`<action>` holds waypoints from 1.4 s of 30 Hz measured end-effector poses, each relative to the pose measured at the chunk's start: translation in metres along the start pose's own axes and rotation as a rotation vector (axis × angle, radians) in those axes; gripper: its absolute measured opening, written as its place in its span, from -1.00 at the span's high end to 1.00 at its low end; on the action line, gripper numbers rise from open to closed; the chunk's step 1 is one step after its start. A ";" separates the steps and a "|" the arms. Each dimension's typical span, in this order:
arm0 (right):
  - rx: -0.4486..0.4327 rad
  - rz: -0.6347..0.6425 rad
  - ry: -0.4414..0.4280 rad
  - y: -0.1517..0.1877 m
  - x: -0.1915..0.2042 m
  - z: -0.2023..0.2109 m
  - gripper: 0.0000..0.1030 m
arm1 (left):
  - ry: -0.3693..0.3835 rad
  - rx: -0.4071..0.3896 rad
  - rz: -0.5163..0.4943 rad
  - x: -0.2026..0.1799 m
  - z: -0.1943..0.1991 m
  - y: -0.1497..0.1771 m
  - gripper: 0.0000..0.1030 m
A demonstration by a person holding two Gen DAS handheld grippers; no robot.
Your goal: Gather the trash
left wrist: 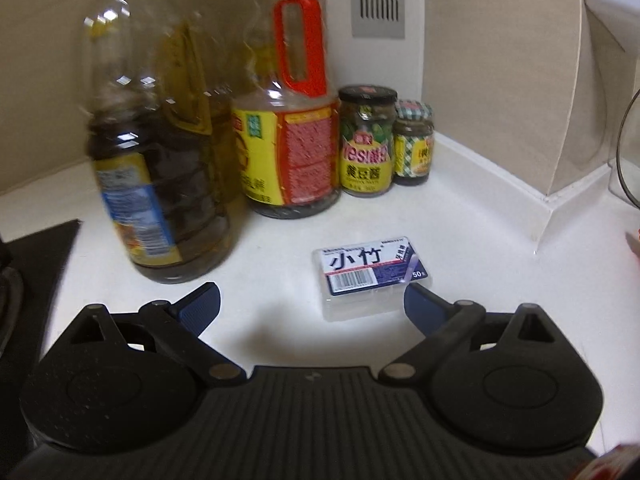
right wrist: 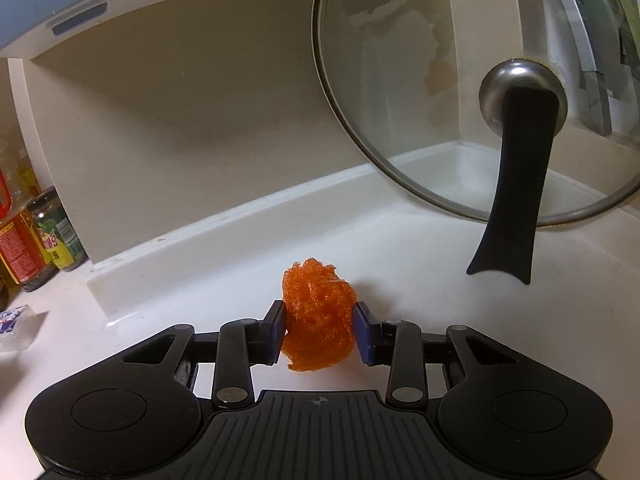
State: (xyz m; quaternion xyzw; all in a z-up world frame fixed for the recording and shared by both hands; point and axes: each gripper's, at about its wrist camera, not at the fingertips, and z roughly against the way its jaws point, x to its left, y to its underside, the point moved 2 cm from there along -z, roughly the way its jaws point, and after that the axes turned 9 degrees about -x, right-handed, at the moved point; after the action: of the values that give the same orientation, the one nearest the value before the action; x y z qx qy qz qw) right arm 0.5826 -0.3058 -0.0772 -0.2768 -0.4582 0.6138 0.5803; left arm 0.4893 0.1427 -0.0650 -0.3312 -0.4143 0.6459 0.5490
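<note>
My right gripper (right wrist: 320, 330) is shut on a crumpled orange mesh ball (right wrist: 318, 312), squeezed between its blue pads just above the white counter. My left gripper (left wrist: 312, 304) is open and empty, low over the counter. A small clear plastic box with a blue and white label (left wrist: 370, 274) lies flat just ahead of its right fingertip (left wrist: 420, 304), not touching it. The box's edge also shows at the far left of the right wrist view (right wrist: 16, 326).
Tall oil and sauce bottles (left wrist: 160, 168) and a red-handled one (left wrist: 292, 120) stand left of two jars (left wrist: 366, 144) in the corner. A black stove edge (left wrist: 36, 264) is at the left. A glass pot lid (right wrist: 460, 92) leans against the wall on the right.
</note>
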 end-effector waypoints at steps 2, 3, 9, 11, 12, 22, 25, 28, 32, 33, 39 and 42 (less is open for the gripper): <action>0.003 -0.003 0.000 0.000 0.000 0.000 0.29 | 0.022 0.014 0.003 -0.002 -0.011 0.002 -0.90; 0.004 -0.005 0.000 0.001 -0.002 -0.001 0.29 | 0.030 0.019 0.001 -0.004 -0.015 0.003 -0.90; 0.008 -0.027 -0.007 0.001 -0.003 0.000 0.29 | 0.054 0.050 0.002 -0.012 -0.040 0.009 -0.90; 0.008 -0.027 -0.006 0.001 -0.003 0.000 0.29 | 0.071 0.052 0.000 -0.016 -0.042 0.011 -0.88; 0.010 -0.030 -0.009 0.001 -0.003 0.000 0.29 | 0.083 0.050 -0.002 -0.018 -0.042 0.011 -0.88; 0.011 -0.053 -0.016 0.003 -0.010 -0.002 0.29 | 0.233 -0.010 -0.089 -0.042 -0.021 0.018 -0.70; 0.015 -0.053 -0.025 0.004 -0.011 -0.001 0.29 | 0.202 -0.029 -0.110 -0.035 -0.021 0.012 -0.70; 0.015 -0.052 -0.029 0.003 -0.013 0.000 0.29 | 0.168 -0.004 -0.104 -0.022 -0.032 0.009 -0.71; 0.018 -0.054 -0.031 0.003 -0.014 0.000 0.29 | 0.157 0.074 -0.062 -0.012 -0.048 0.018 -0.70; 0.018 -0.051 -0.032 0.003 -0.014 0.000 0.29 | 0.164 0.082 -0.052 -0.013 -0.049 0.021 -0.68; 0.015 -0.051 -0.035 0.002 -0.015 0.002 0.29 | 0.284 0.059 -0.053 -0.038 -0.032 0.026 -0.64; 0.014 -0.052 -0.036 0.002 -0.015 0.004 0.29 | 0.347 0.038 -0.086 -0.052 -0.023 0.023 -0.64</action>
State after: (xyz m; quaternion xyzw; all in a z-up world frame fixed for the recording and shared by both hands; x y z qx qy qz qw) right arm 0.5805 -0.3208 -0.0803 -0.2495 -0.4714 0.6064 0.5897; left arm 0.5089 0.0942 -0.0972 -0.4093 -0.3150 0.5628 0.6454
